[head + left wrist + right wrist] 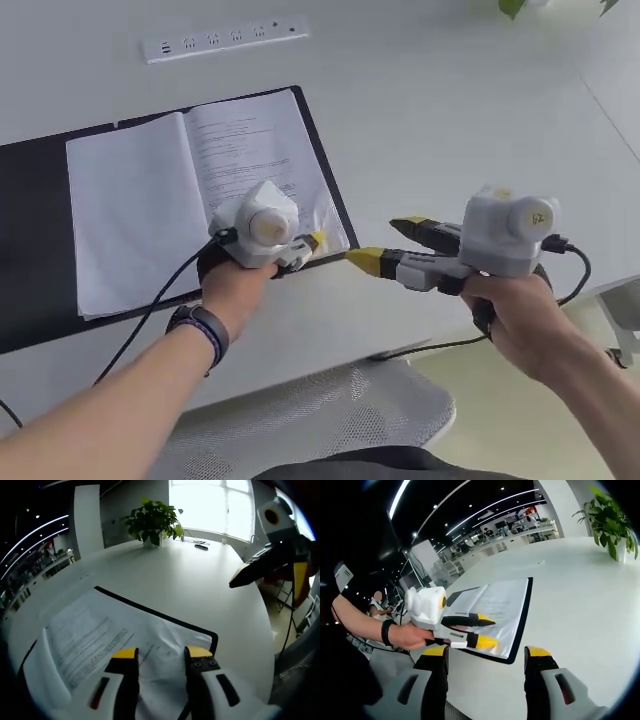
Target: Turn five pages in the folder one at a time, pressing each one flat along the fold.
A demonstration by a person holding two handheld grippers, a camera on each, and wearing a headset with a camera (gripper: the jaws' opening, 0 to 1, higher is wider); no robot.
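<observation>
The left gripper poises spread fingers at the right page corner of the folder (to pinch it, I judge), while the right gripper, fingers also spread, waits beside the folder.

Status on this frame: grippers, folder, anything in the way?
Left gripper open, over right page lower corner. Right gripper open, beside folder, above table. Power strip well apart.
</observation>
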